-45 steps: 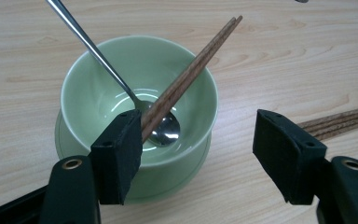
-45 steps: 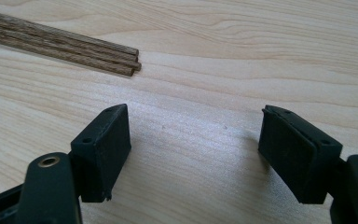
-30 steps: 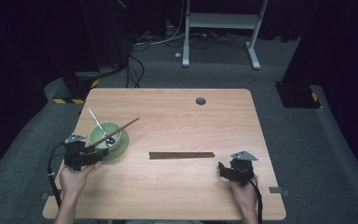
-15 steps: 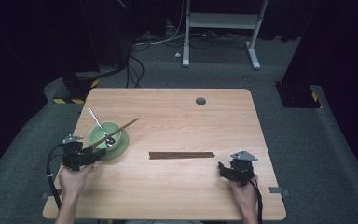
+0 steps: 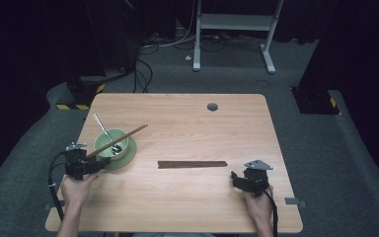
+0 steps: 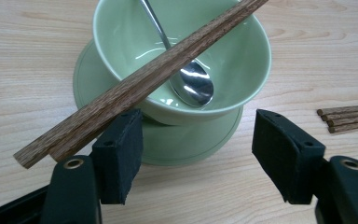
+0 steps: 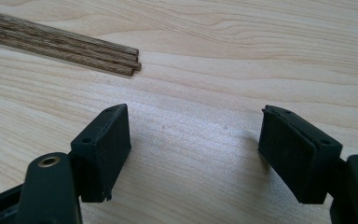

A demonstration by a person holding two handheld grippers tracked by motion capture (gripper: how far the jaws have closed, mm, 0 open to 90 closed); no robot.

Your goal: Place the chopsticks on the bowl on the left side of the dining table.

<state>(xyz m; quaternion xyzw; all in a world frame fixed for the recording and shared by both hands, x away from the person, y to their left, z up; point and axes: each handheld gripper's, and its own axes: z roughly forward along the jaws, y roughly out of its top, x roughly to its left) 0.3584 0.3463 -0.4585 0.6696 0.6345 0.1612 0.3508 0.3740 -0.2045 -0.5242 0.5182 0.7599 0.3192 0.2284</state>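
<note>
A pale green bowl (image 5: pixel 109 142) stands on a matching saucer (image 5: pixel 127 154) at the table's left. A metal spoon (image 6: pixel 195 84) lies inside the bowl (image 6: pixel 223 51), handle leaning on the far rim. A pair of wooden chopsticks (image 6: pixel 135 86) rests slanted across the rim, its near end jutting over my left finger (image 6: pixel 119 156). My left gripper (image 5: pixel 96 166) is open just short of the saucer (image 6: pixel 191 140), with nothing between its pads. More chopsticks (image 5: pixel 192 164) lie flat mid-table. My right gripper (image 5: pixel 234 178) is open over bare wood, the chopstick ends (image 7: pixel 121 63) a little ahead of it.
The wooden table (image 5: pixel 177 113) has a round cable hole (image 5: pixel 212 106) near its far edge. Beyond it, on grey carpet, are a white desk frame (image 5: pixel 234 22), loose cables (image 5: pixel 143 64) and dark stands at both sides.
My left gripper has edged slightly left, away from the bowl. The chopsticks on the rim and the right gripper have stayed put.
</note>
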